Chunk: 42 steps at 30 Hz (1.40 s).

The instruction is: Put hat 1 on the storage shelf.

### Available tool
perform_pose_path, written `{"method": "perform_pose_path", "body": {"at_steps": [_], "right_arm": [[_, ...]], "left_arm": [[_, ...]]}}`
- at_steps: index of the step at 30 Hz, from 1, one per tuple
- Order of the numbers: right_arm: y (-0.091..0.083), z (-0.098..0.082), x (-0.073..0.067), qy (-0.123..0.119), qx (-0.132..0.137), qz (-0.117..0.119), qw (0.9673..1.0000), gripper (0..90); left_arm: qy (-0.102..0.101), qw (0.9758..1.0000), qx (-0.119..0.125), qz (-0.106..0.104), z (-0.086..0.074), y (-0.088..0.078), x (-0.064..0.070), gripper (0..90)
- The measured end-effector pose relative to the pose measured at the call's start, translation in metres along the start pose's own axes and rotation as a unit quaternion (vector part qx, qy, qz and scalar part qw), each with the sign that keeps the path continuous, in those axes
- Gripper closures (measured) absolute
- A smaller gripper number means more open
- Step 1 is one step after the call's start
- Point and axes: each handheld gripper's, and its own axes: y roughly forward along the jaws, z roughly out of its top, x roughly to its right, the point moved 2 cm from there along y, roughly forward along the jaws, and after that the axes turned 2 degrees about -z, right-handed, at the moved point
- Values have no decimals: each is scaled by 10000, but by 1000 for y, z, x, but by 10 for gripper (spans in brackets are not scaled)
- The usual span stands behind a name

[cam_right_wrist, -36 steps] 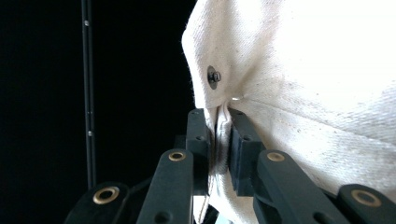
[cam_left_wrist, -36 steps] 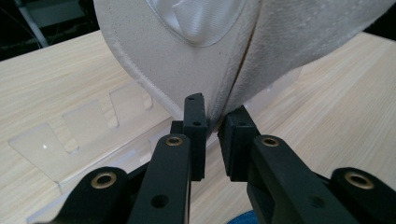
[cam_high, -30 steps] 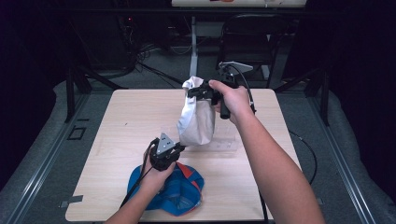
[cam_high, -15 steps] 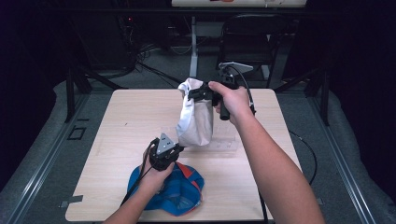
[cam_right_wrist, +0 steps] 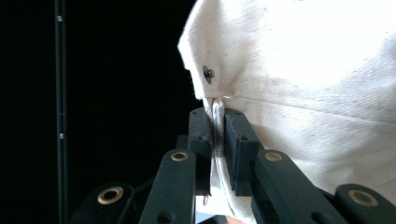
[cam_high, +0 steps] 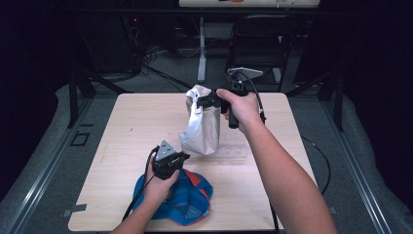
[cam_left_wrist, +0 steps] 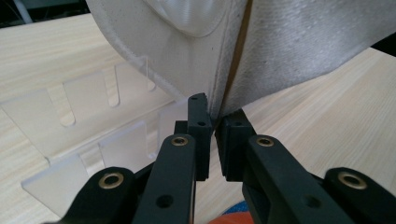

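Note:
A white cap (cam_high: 202,129) hangs above the table (cam_high: 136,122), stretched between both grippers. My right gripper (cam_high: 202,101) holds its upper edge; in the right gripper view the jaws have just been closing and now pinch a fold of fabric (cam_right_wrist: 218,126) below a small metal stud. My left gripper (cam_high: 183,156) is shut on the cap's lower edge, where the pads clamp a seam (cam_left_wrist: 215,122). A blue cap with orange trim (cam_high: 190,200) lies on the table under the left hand.
A clear plastic slotted rack (cam_high: 236,148) lies flat on the table beneath the white cap and reaches close to the left jaws (cam_left_wrist: 84,121). A dark chair (cam_high: 263,44) and cables stand beyond the table's far edge.

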Motion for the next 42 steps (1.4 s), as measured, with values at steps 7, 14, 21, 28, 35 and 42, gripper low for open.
{"method": "perform_pose_path", "body": {"at_steps": [7,14,21,28,35,42], "right_arm": [[5,0,5,6,-15,-85,10000,825],[2,1,15,74,21,-171,9998,825],[-2,-1,22,136,39,-122,9998,823],[-7,-1,26,81,70,-298,9995,822],[-14,-6,34,115,99,-209,9997,782],[-22,-13,30,-50,140,-94,9998,714]], "left_arm": [[16,9999,-160,37,-5,4,0,852],[267,9989,-351,177,-7,7,4,854],[38,9990,-345,282,-5,4,3,746],[5,9993,-231,278,-2,-14,4,639],[-67,9994,-234,254,-5,-37,1,569],[-159,9985,-323,419,-11,-68,-11,522]]}}
